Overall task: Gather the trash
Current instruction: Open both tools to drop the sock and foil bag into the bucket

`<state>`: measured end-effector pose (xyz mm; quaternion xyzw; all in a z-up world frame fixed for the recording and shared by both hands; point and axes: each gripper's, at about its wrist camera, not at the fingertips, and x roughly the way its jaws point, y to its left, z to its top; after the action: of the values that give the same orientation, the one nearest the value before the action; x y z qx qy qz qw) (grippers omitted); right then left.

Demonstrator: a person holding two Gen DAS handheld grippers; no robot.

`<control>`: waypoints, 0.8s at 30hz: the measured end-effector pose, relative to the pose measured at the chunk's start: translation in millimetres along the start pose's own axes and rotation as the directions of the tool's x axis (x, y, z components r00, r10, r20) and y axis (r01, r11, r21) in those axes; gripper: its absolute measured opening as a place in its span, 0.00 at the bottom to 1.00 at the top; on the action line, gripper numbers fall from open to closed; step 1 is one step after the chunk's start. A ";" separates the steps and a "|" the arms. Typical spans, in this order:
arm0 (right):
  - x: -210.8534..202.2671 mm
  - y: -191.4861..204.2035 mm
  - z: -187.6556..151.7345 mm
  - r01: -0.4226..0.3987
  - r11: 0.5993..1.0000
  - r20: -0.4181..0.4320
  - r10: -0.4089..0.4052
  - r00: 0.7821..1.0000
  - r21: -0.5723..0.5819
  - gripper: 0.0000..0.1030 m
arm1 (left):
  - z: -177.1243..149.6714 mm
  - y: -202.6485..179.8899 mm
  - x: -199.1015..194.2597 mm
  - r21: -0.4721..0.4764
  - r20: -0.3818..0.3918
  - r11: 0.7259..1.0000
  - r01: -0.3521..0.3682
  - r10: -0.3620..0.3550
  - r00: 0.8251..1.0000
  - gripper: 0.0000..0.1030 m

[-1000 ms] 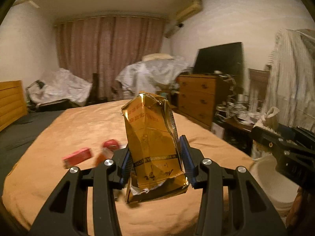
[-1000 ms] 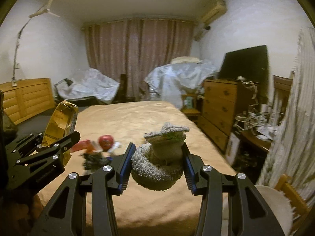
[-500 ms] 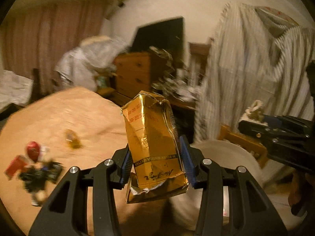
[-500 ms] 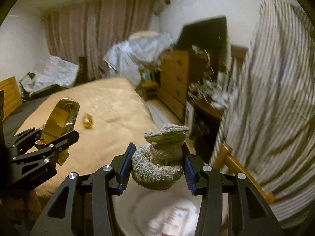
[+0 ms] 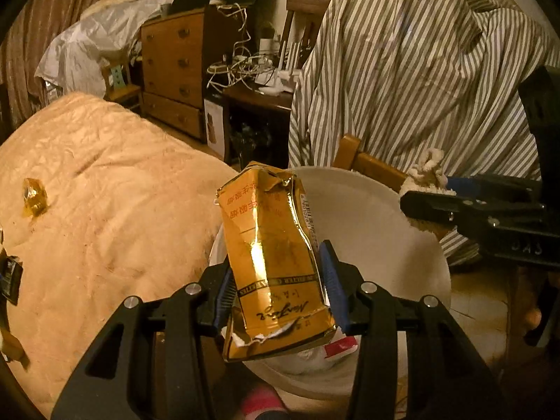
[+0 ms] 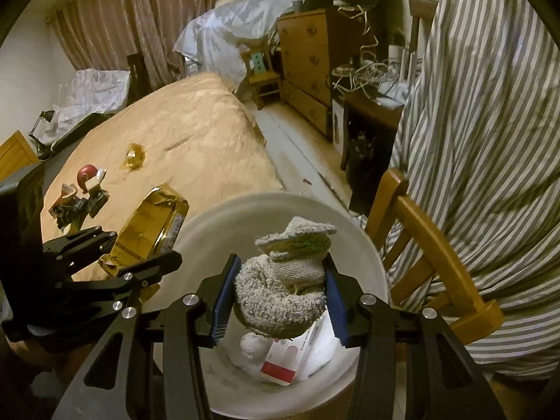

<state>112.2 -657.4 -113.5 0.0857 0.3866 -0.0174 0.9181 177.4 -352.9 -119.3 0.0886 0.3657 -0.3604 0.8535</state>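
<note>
My left gripper (image 5: 276, 290) is shut on a crumpled gold foil packet (image 5: 269, 262) and holds it over the near rim of a round white bin (image 5: 395, 231). My right gripper (image 6: 280, 301) is shut on a grey knitted sock bundle (image 6: 280, 294) and holds it above the same white bin (image 6: 371, 255), which contains white paper and a red-and-white wrapper (image 6: 283, 364). The gold packet (image 6: 150, 227) and left gripper (image 6: 140, 255) show at the left of the right wrist view. The right gripper (image 5: 430, 206) with the sock (image 5: 425, 171) shows at the right of the left wrist view.
The bed with a tan cover (image 6: 182, 129) holds an amber wrapper (image 6: 134, 155), a red ball-like item (image 6: 87, 173) and dark scraps (image 6: 77, 206). A wooden chair (image 6: 427, 238) draped with a striped shirt (image 6: 490, 122) stands right of the bin. A wooden dresser (image 6: 308, 66) stands behind.
Both grippers swung right from over the bed to the white bin, still holding the gold packet and the sock bundle. The bin now lies directly below them.
</note>
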 end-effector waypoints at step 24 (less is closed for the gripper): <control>-11.2 16.6 -11.4 -0.023 0.999 0.040 0.021 0.999 0.048 0.59 | 8.4 -6.7 -3.0 0.016 0.015 1.000 -0.016 0.016 1.000 0.68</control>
<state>98.0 -639.5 -111.0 0.1119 0.3669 -0.0183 0.9233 176.1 -359.6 -110.5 0.0955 0.3556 -0.3572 0.8584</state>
